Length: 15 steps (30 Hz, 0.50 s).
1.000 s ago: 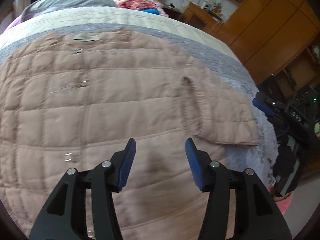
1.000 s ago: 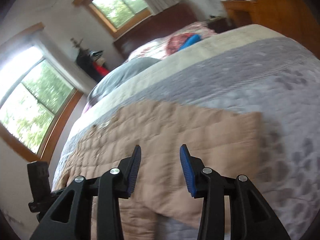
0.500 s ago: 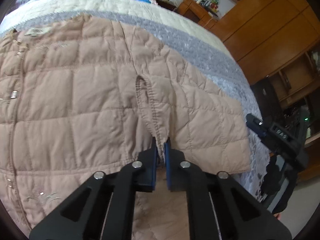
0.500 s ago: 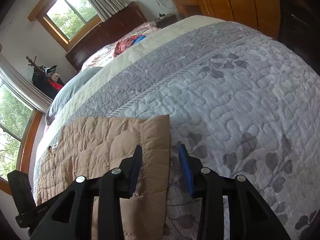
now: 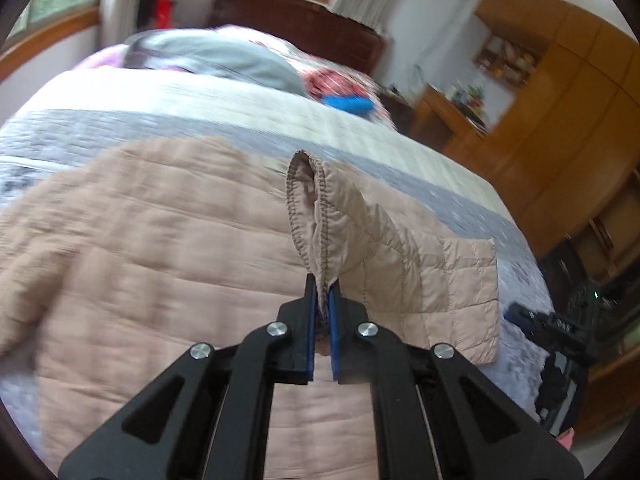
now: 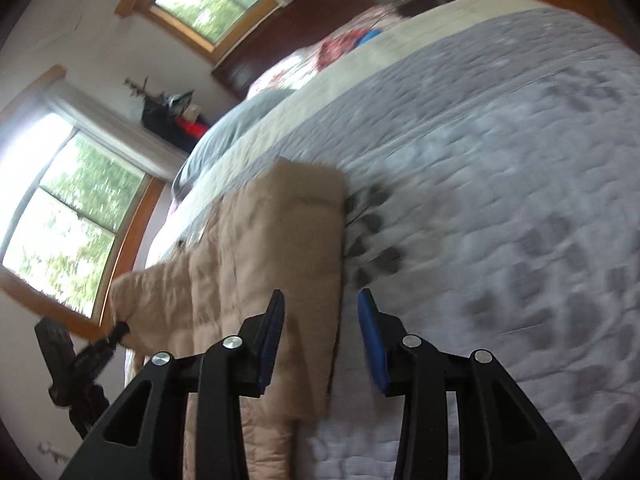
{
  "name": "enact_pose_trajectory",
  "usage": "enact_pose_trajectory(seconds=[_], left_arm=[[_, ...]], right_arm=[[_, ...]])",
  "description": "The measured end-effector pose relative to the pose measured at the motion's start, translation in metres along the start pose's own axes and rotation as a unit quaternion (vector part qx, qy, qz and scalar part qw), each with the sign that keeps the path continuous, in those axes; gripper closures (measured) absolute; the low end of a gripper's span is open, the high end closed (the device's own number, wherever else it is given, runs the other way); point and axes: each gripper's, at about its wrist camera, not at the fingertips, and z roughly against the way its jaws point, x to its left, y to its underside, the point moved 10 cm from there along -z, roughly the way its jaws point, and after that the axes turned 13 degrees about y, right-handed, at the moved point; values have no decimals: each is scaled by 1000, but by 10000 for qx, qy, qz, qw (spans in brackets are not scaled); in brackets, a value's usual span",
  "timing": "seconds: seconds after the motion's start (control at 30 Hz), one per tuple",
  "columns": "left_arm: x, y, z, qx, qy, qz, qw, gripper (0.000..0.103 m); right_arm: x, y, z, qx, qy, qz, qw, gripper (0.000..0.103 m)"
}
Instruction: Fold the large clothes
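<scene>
Spread flat across the grey quilted bed [image 5: 360,136], near its foot edge: beige quilted puffer jacket [image 5: 160,248]. Lifted clear, its elastic-edged cuff [image 5: 312,208], clenched in left gripper [image 5: 322,312]. Right gripper [image 6: 320,332] parted, straddling the sleeve's edge.

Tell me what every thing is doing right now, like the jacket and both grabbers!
Jacket: spread flat on the bed.
Sleeve cuff: pinched, lifted off the jacket.
Left gripper: shut on the cuff.
Right gripper: open, straddling the jacket's edge.
Bedspread: lying smooth.
</scene>
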Motion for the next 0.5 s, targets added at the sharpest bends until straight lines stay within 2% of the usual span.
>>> enact_pose_trajectory(seconds=[0.13,0.23,0.33,0.43,0.5], left_arm=[[39,-7,24,-21,-210,145,9997,99],[66,-2,29,80,-367,251,9990,99],[87,13,12,386,-461,413,9973,99],[113,28,-8,622,-605,566,9946,97],[121,32,-15,623,-578,561,9948,95]], right_arm=[[35,20,-20,271,-138,384,9988,64],[52,32,-33,351,89,685,9970,64],[52,38,-46,370,546,848,9942,65],[49,44,-56,538,591,772,9938,65],[48,47,-59,562,615,829,9931,65]])
